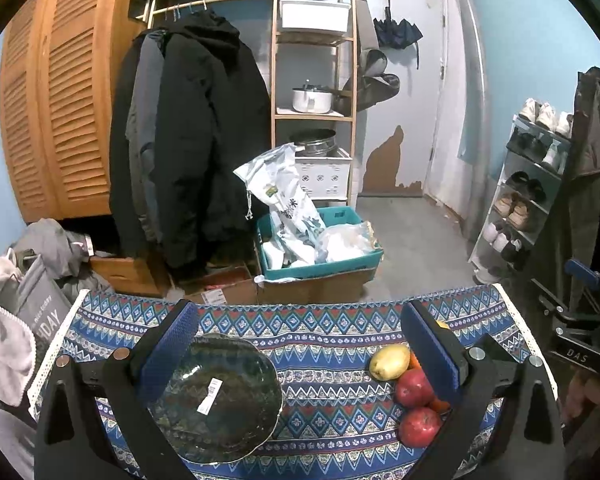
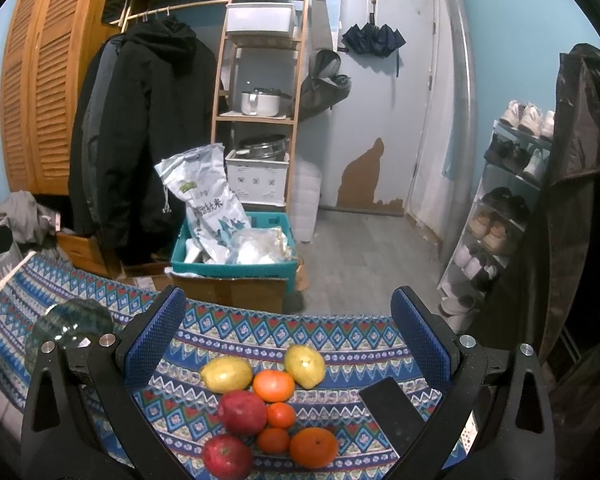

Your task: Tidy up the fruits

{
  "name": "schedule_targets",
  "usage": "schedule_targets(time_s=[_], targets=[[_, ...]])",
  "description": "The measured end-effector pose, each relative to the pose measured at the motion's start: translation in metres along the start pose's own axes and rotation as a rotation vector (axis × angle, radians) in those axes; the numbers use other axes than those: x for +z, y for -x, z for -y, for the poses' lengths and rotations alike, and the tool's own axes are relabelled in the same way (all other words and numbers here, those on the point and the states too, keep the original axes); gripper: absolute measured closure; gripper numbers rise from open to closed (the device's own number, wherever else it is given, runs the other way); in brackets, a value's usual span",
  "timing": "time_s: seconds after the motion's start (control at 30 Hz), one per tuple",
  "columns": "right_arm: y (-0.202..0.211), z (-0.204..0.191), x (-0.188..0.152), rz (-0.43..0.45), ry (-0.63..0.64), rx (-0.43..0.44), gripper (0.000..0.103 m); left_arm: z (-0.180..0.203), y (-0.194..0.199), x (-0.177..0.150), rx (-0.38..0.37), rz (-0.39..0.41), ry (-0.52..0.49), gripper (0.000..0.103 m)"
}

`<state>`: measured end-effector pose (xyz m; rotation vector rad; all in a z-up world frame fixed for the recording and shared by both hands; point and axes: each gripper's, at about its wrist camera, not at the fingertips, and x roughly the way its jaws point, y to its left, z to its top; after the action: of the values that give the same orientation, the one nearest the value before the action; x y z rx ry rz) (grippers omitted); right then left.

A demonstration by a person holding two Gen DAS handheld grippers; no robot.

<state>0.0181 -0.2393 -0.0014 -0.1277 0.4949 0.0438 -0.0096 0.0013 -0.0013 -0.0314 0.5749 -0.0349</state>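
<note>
A dark green glass plate (image 1: pixel 216 400) with a white sticker lies on the patterned tablecloth (image 1: pixel 332 344), under my open left gripper (image 1: pixel 300 356); its left finger overlaps the plate's rim. Fruits lie in a cluster to the right: two yellow pears (image 2: pixel 225 374) (image 2: pixel 305 366), two red apples (image 2: pixel 242 412) (image 2: pixel 226 458), and several oranges (image 2: pixel 273 385). In the left wrist view one pear (image 1: pixel 389 361) and two apples (image 1: pixel 414 388) show beside the right finger. My right gripper (image 2: pixel 288 356) is open and empty above the fruit cluster. The plate's edge (image 2: pixel 72 322) shows at far left.
A black phone (image 2: pixel 392 410) lies on the cloth right of the fruits. Beyond the table's far edge stand a teal crate with bags (image 1: pixel 320 240), cardboard boxes, hanging coats (image 1: pixel 188 140), a wooden shelf and a shoe rack (image 2: pixel 504 208).
</note>
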Motion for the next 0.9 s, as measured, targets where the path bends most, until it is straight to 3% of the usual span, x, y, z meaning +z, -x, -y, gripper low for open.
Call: schedule_targets(time_s=[0.9], targets=[[0.0001,-0.0029,0.0007,0.006,0.005,0.0,0.003,-0.0006,0.0001,0.0001,0.001,0.001,0.0,0.001]])
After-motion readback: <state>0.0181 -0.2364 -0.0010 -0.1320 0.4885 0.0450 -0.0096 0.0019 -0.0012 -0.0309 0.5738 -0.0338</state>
